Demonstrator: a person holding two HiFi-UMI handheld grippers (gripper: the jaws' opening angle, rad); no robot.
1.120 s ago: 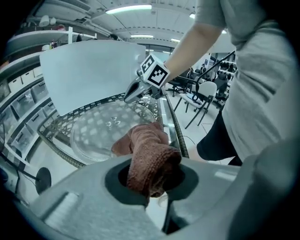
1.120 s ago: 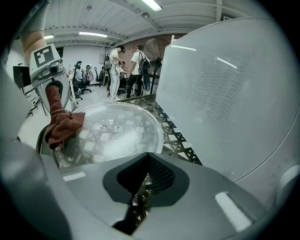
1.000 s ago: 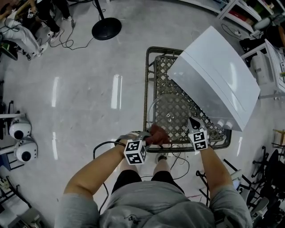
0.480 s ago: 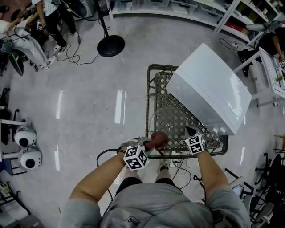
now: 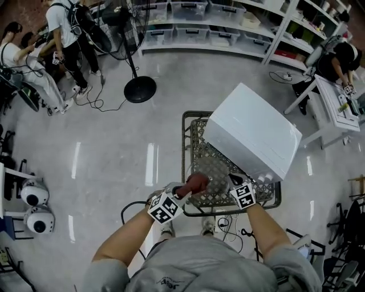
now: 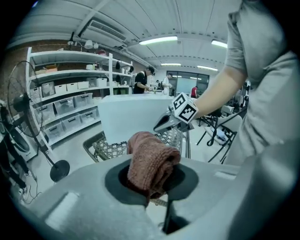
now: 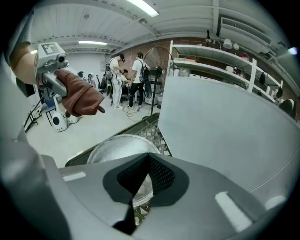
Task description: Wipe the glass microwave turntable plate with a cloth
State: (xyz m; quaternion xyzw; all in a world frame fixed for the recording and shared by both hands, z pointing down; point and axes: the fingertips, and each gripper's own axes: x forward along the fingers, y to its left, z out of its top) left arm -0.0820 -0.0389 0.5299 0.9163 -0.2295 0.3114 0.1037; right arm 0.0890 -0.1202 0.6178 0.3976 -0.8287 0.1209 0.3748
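The glass turntable plate lies over the metal mesh table, in front of the white microwave. My right gripper is shut on the plate's near rim; in the head view this gripper sits at the table's front right. My left gripper is shut on a bunched reddish-brown cloth. In the head view the cloth hangs over the table's front part. The right gripper view shows the cloth held above and to the left of the plate, apart from it.
A standing fan is on the floor beyond the table's left. Shelves with bins line the back wall. People stand at the far left and far right. Cables trail under the table's front edge.
The head view has tilted up and now shows more of the room. Both grippers keep their holds, and the cloth stays near the plate's front-left.
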